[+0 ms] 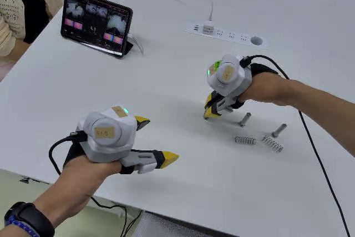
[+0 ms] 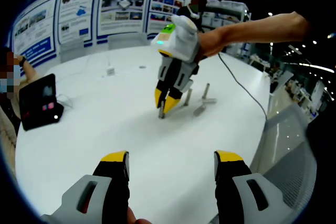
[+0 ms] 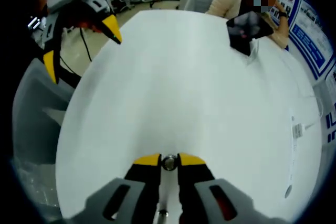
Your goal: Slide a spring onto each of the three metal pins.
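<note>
Nearest us the left gripper (image 1: 155, 139) hangs open and empty, while the right gripper (image 1: 209, 109) clamps one pin (image 3: 169, 162) down at the worktop (image 1: 166, 70), a spring (image 1: 245, 140) lying near; we judge the first threading pending, needing that spring fetched.

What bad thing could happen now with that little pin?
1. The right gripper pinches the pin just at its yellow tips, so the pin might slip out or tilt.
2. The springs lie loose on the table next to the other pins; a bump from the gripper might roll them away.
</note>
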Action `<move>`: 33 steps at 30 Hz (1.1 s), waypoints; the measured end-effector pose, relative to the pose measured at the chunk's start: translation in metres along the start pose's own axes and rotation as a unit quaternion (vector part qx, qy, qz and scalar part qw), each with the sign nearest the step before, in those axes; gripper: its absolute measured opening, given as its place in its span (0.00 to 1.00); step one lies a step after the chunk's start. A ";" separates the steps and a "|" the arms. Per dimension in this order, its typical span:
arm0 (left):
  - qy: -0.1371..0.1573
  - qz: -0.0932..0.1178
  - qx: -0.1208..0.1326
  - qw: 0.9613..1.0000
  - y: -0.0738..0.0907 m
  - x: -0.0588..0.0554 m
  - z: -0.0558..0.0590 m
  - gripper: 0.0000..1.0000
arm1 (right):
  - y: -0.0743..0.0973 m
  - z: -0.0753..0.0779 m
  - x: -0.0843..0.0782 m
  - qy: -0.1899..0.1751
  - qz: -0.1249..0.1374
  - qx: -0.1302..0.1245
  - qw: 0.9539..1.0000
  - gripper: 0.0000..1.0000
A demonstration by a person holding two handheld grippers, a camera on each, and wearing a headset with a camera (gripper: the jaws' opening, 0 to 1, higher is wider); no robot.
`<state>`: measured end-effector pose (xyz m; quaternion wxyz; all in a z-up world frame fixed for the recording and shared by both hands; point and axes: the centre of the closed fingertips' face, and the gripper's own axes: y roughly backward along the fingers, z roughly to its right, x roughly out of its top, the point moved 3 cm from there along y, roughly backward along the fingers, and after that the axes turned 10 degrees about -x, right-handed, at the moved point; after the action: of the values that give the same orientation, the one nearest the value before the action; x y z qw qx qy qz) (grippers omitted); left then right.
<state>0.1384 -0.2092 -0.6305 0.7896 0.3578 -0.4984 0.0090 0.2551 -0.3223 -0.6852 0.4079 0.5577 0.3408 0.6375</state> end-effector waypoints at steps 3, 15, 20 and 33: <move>0.000 -0.001 0.000 1.000 0.000 0.000 0.001 0.67 | -0.001 0.000 0.000 -0.003 0.000 0.001 1.000 0.17; -0.002 0.003 -0.002 1.000 0.000 0.003 0.002 0.67 | 0.015 0.007 -0.007 -0.029 0.009 -0.026 0.999 0.32; -0.003 0.004 -0.008 1.000 -0.003 0.004 0.005 0.68 | 0.023 0.008 -0.011 -0.058 0.021 -0.038 0.997 0.39; -0.013 0.003 -0.016 1.000 -0.009 0.015 0.010 0.69 | 0.045 0.002 -0.016 -0.126 0.059 -0.070 0.988 0.47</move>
<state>0.1413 -0.2262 -0.6214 0.7889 0.3435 -0.5096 -0.0016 0.2510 -0.3561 -0.6516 0.4471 0.6226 0.2076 0.6078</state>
